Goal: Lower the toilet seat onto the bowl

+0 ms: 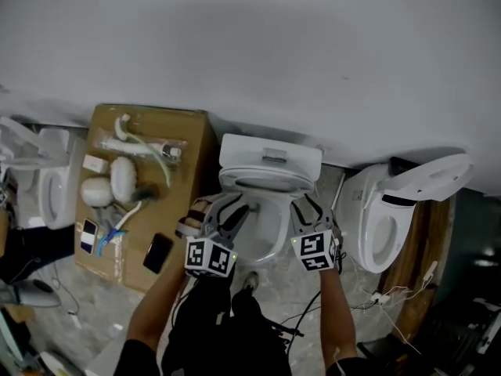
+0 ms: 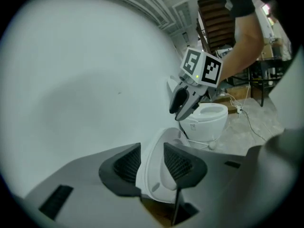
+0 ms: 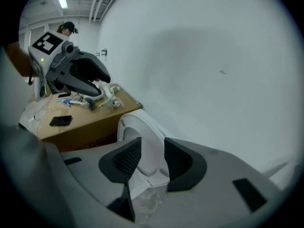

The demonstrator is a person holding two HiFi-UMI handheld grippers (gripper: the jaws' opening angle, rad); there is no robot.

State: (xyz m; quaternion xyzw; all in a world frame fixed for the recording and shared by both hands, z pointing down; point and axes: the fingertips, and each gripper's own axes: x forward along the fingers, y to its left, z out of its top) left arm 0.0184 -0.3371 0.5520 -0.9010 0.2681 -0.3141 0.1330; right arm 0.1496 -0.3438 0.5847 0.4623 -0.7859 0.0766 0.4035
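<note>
Head view: toilet (image 1: 270,161), speckled grey floor (image 1: 86,308), white wall (image 1: 274,53)

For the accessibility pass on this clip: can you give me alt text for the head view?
Seen from above, a person holds a left gripper and a right gripper, jaws apart, at either side of a white toilet whose seat is raised. A cardboard box with plumbing parts and a phone stands on the left, another toilet on the right.
</note>
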